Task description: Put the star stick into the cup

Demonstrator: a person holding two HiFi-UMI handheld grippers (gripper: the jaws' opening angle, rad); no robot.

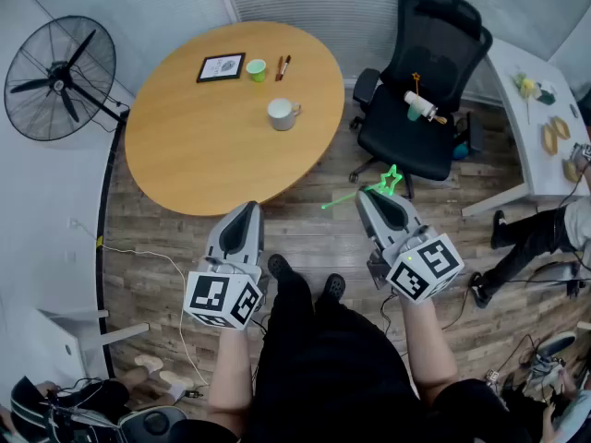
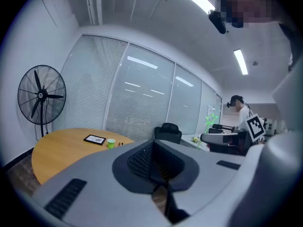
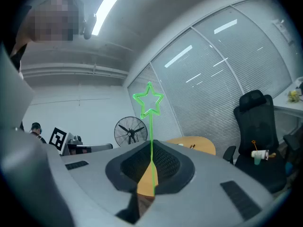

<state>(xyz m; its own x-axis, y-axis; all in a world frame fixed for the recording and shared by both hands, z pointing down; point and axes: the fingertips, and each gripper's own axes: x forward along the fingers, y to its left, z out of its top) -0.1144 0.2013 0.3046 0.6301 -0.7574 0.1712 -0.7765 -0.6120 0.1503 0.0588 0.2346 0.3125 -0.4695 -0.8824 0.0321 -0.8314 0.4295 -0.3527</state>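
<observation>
My right gripper (image 1: 364, 195) is shut on the thin green star stick (image 1: 392, 180), held over the floor between the table and the chair. In the right gripper view the stick rises from between the jaws of the right gripper (image 3: 151, 168) to its star (image 3: 148, 100). A small green cup (image 1: 256, 69) and a white mug (image 1: 283, 113) stand on the round wooden table (image 1: 194, 146). My left gripper (image 1: 247, 208) is shut with nothing in it, just short of the table's near edge. The left gripper view shows the green cup (image 2: 111, 143) far off.
A black office chair (image 1: 420, 81) right of the table carries a cup lying on its side (image 1: 420, 107) with an orange star stick. A framed picture (image 1: 221, 67) and pens (image 1: 283, 66) lie on the table. A standing fan (image 1: 60, 79) is at left, a white desk (image 1: 536, 127) at right.
</observation>
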